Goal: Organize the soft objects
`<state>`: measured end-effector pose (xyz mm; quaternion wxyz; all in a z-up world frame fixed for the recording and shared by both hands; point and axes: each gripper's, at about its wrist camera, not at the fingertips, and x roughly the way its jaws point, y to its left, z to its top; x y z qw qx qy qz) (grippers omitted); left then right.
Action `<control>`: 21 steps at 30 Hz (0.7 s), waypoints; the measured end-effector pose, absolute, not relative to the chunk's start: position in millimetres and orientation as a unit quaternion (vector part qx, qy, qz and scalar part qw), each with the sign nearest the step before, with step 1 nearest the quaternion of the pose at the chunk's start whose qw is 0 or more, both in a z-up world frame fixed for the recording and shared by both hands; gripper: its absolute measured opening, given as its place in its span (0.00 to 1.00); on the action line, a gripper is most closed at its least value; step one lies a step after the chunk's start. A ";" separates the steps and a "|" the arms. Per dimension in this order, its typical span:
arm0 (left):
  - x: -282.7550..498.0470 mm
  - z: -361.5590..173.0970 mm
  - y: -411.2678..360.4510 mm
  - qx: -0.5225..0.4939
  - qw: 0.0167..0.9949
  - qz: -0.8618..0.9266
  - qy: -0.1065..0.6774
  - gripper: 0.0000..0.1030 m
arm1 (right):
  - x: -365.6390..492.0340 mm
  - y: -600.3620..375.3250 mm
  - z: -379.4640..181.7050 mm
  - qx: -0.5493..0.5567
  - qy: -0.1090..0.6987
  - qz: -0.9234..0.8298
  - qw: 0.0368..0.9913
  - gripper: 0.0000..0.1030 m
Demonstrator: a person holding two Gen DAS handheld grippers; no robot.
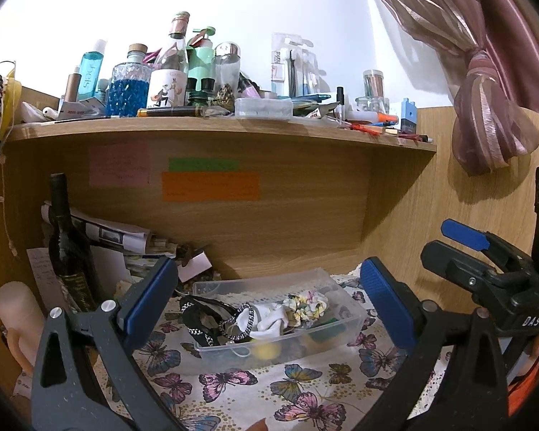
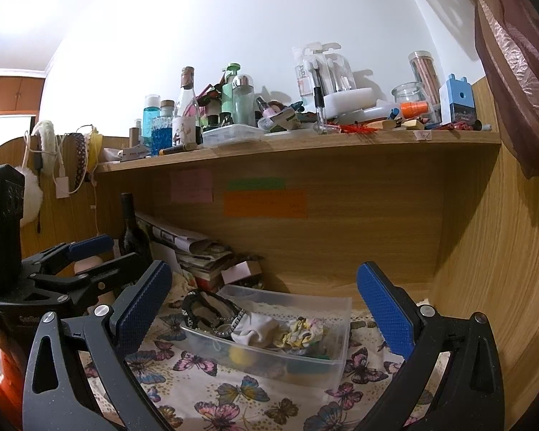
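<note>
Butterfly-print cloth (image 1: 262,380) covers the desk under a cluttered wooden shelf (image 1: 219,133), and from the left wrist view the left gripper (image 1: 269,309) hangs wide open and empty in front of a clear plastic box (image 1: 345,327). Inside the box lie a floral scrunchie (image 1: 305,307), a white sock (image 1: 271,323) and a black beaded headband (image 1: 212,318) draped over the near-left rim. A dark wine bottle (image 1: 66,248) stands just left. The right gripper (image 1: 463,240) shows at the right edge, also parted.

From the right wrist view, both blue pads are spread, holding nothing. I'd judge the sorting nearly done; only the headband spills out. Room is tight: back panel behind, side wall right, shelf overhead, open cloth in front.
</note>
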<state>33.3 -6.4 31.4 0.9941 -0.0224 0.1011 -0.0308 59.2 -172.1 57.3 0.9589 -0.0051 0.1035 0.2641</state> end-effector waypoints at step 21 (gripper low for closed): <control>39.9 24.1 0.9 -0.023 0.992 -0.035 0.118 1.00 | 73.8 -171.0 46.4 -0.006 0.129 0.258 0.957 1.00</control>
